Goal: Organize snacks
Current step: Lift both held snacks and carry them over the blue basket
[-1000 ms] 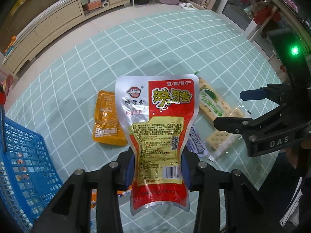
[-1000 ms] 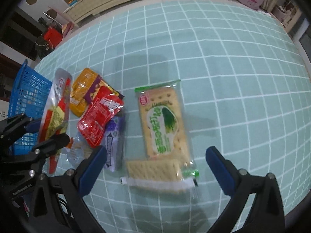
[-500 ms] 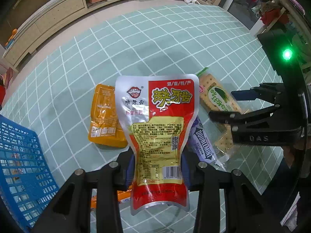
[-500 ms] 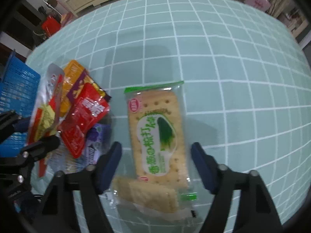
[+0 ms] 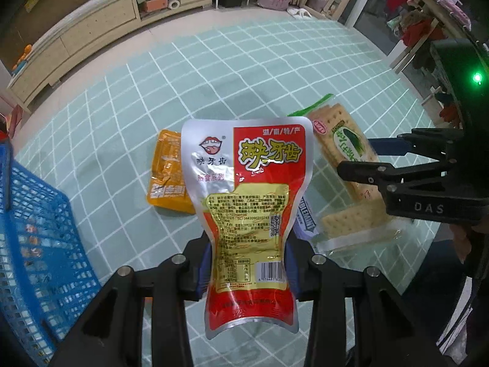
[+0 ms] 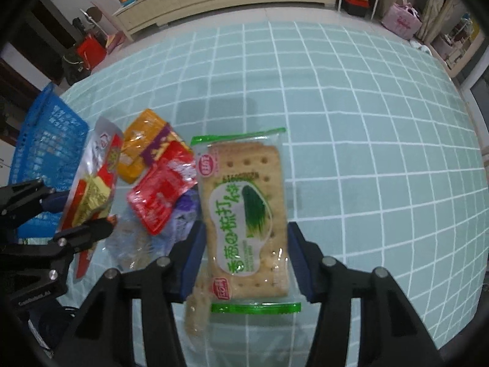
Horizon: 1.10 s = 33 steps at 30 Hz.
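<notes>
The left gripper (image 5: pixel 249 270), raised above the table, pinches a red and silver snack pouch (image 5: pixel 247 202) upright between its nearly closed fingers. The right gripper (image 6: pixel 243 260), lowered, straddles a green cracker packet (image 6: pixel 246 211), fingers touching its sides. A blue basket (image 5: pixel 33 241) sits left of the left gripper.

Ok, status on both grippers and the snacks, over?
Left gripper shut on red-silver pouch, lifted. Right gripper straddling green cracker pack, closure unclear. Blue basket left; loose snacks alongside.
</notes>
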{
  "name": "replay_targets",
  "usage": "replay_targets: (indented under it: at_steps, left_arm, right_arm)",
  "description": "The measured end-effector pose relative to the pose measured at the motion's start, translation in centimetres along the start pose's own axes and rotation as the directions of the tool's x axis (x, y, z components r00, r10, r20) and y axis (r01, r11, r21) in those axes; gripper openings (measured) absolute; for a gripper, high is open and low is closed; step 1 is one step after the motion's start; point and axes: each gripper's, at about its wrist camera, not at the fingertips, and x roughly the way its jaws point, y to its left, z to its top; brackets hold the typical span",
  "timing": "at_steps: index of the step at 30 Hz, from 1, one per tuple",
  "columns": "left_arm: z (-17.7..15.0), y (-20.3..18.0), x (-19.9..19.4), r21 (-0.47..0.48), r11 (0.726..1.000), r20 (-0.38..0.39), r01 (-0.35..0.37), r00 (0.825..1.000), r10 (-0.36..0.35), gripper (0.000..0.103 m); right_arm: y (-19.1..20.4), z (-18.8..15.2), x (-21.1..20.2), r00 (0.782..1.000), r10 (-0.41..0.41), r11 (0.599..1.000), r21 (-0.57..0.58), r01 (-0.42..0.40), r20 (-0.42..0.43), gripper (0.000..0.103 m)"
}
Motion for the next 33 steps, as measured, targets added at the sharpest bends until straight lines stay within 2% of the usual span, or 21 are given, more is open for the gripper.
replay_targets:
  at_steps: [7,19,33]
  left_arm:
    - [-1.6,-0.4,-4.0,0.001,1.000,0.054,-0.004,0.999,0.004,0.037]
    - [-5.1,1.2,-11.2,-0.023,0.999,0.148,-0.027,0.989,0.030,0.038]
    - [-9.1,7.6,-16.8,-0.139,0.986,0.180,-0.090,0.977,0.115,0.038]
  right_arm:
    - [0.5,-0.4,-3.2,0.999,0.024,1.000,0.001,-0.024,0.042,0.058]
    - [5.6,-1.8,-9.0,0.990,0.037,0.998,-0.063,-0.028,0.136,0.058]
    - [13.2,-1.2,-10.7,0.979,0.135,0.982,-0.153,-0.111,0.155,0.058]
